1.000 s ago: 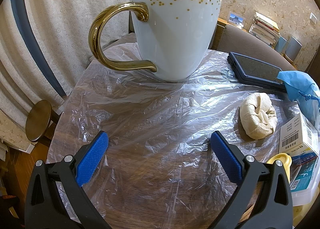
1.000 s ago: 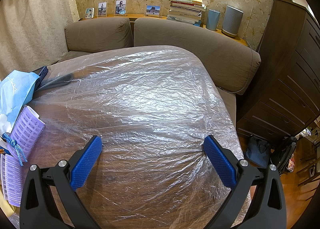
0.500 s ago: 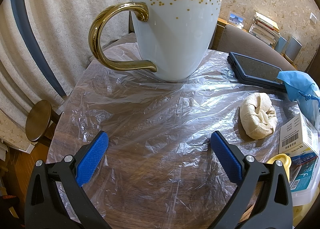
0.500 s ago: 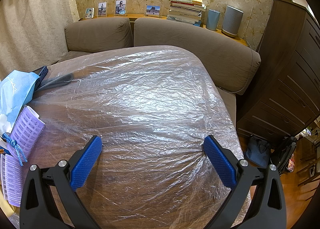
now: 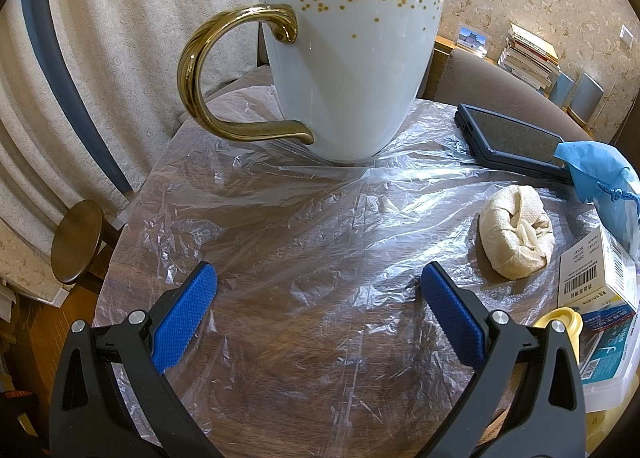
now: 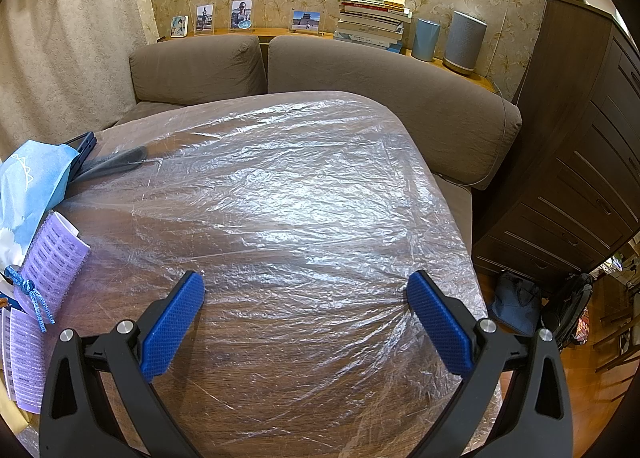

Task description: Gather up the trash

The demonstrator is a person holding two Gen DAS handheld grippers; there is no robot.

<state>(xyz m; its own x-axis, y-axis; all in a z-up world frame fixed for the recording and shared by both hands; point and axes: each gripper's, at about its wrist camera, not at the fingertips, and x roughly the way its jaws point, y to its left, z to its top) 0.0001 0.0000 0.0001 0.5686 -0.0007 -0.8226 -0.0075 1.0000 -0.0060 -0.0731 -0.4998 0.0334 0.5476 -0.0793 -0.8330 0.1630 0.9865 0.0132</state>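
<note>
My left gripper has blue dimpled pads on black arms. The mug is white with gold dots and a gold handle. The crumpled tissue is cream, the pouch blue, the hair roller lilac.

A thin, crinkled clear plastic sheet lies glossy over the dark wood-grain table. The mug looks like smooth glazed white ceramic with a polished gold metallic handle, while the crumpled wad beside it is matt, embossed tissue paper. The fingers carry blue, finely knobbed rubbery pads on matt black plastic arms with shiny metal rivets, and the sofa is soft matt brown cloth.
</note>
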